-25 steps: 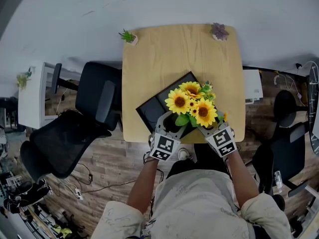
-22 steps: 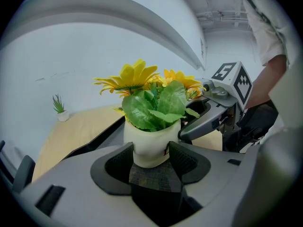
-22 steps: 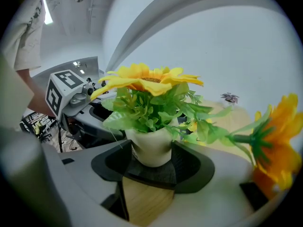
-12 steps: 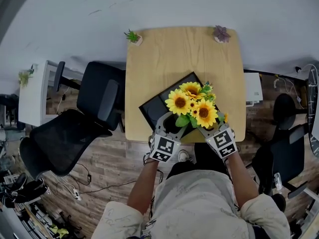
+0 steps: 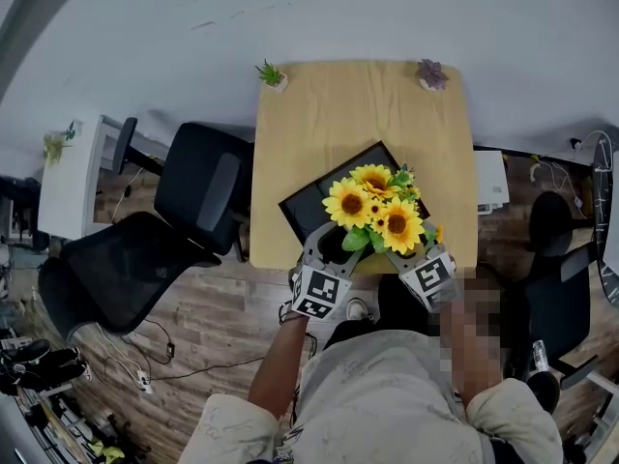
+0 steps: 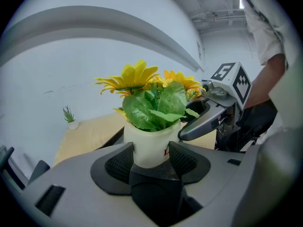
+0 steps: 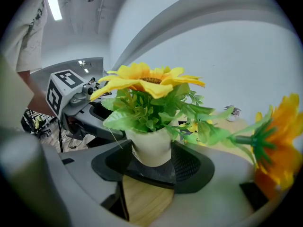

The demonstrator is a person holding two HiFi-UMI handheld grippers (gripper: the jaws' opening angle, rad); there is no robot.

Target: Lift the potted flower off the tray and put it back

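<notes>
Clamping potted flower point(image 5: 375, 211) from both sides, left gripper point(image 6: 150, 157) and right gripper point(image 7: 154, 162) jaws closed on its pot, at 5 o'clock of tray point(image 5: 308, 204)

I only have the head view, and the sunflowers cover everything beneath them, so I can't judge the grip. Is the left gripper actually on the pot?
Observer: Yes. The left gripper view shows the left gripper with both pads pressed against the white pot.
Operator: And the right one?
Observer: The right gripper also has the pot between its jaws, pads touching it.
Operator: Is the pot tilted?
Observer: No, it stands upright in both gripper views. Its base is hidden behind the jaws.
</notes>
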